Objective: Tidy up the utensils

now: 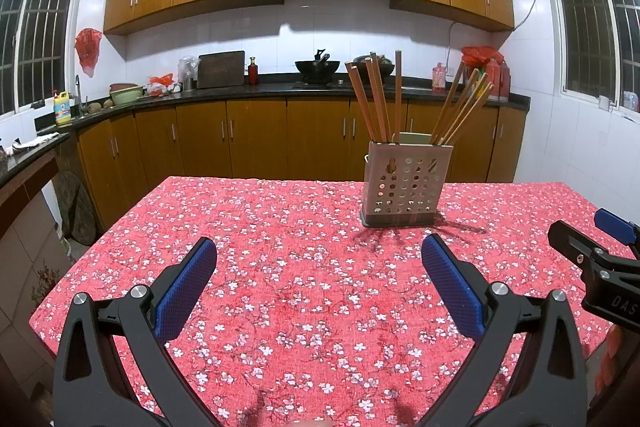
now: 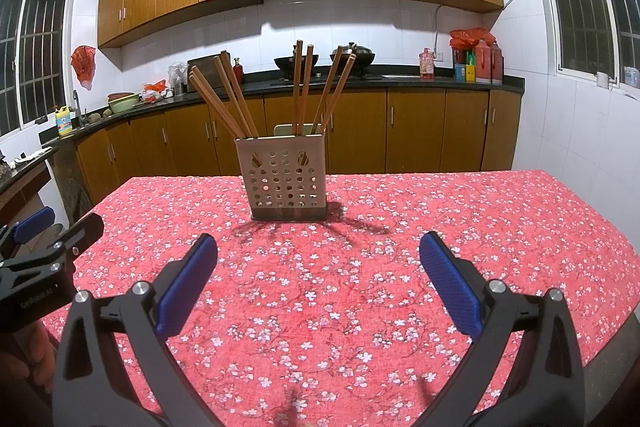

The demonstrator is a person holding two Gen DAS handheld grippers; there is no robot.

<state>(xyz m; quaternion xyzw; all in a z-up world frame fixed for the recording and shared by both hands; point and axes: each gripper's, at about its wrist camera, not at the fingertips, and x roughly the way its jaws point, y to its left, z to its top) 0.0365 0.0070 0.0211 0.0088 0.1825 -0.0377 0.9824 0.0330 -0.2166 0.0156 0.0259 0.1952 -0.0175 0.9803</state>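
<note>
Tabletop [image 2: 500, 211]: covered in red floral cloth, bare apart from one item. Utensil holder [image 2: 286, 177]: pale, perforated, box-shaped, on a dark base, upright at the far middle of the cloth, well apart from both tools; likely light and easy to tip if knocked. Contents: wooden chopsticks [image 2: 228, 95], about nine, fanned in left and right bunches, tips down, ends up; a pale flat piece behind them, unidentified. Chopsticks judged stiff, light, smooth and thin, prone to roll or slip; best pinched across the upper shaft, one or a pair at once. No loose utensils visible on the cloth. Left gripper [image 1: 320, 283]: spread wide, nothing held, near edge. Right gripper [image 2: 318, 281]: likewise spread wide and empty, near edge, facing the holder.
</note>
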